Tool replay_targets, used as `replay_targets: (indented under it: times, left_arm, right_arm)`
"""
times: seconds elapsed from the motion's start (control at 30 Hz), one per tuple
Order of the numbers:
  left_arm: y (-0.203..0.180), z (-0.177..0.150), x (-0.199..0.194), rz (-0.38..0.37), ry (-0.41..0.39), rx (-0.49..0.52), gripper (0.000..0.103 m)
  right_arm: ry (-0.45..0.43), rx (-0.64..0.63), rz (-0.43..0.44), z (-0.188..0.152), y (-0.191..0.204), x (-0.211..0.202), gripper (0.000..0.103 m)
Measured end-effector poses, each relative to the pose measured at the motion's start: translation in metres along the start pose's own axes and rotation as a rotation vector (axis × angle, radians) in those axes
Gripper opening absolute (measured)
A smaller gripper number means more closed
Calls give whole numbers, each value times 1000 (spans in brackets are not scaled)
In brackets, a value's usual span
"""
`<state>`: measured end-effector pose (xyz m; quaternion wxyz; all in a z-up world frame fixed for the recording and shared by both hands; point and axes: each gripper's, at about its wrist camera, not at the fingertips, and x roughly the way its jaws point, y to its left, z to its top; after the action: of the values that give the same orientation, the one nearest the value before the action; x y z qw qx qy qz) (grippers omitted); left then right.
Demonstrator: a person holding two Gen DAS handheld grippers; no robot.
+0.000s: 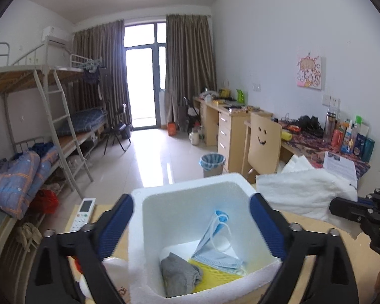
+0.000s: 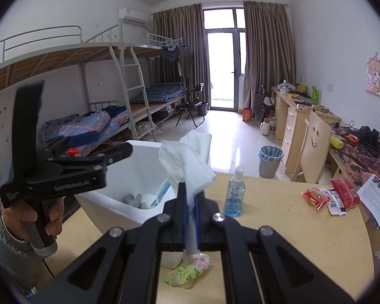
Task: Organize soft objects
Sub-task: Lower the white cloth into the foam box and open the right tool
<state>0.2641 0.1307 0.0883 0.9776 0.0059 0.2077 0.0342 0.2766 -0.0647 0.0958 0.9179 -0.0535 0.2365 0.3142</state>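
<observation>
gaping wide over foam box (image 1: 190,190), left gripper (image 1: 191,225) empty, right gripper (image 2: 190,200) clamping tissue (image 2: 187,162)

The left gripper (image 1: 191,224) stands with its blue-padded jaws spread wide, one on each side of a white foam box (image 1: 190,186) at the bottom centre of the frame; nothing is pinched between them. Inside the box a blue face mask (image 1: 215,245) leans against the right wall; a grey cloth (image 1: 178,276) lies at lower left; a yellow mesh piece (image 1: 215,277) lies beneath the mask. A white towel (image 1: 304,190) is heaped at right; a remote control (image 1: 83,214) lies at left; the right gripper (image 1: 362,210) enters from the right edge.
</observation>
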Motion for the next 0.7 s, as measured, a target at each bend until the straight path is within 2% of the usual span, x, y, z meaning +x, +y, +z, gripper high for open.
replay_targets:
  times: [0.03, 0.13, 0.7]
  left_arm:
    - [1, 1, -3, 10, -17, -6, 102]
    - [3, 3, -13, 15, -47, -19, 102]
    - [11, 7, -46, 31, -88, -31, 102]
  right_arm:
    - [-1, 1, 0, -1, -1, -1, 7]
    - [-7, 0, -2, 0, 1, -4, 7]
    - [-26, -25, 17, 6, 5, -5, 7]
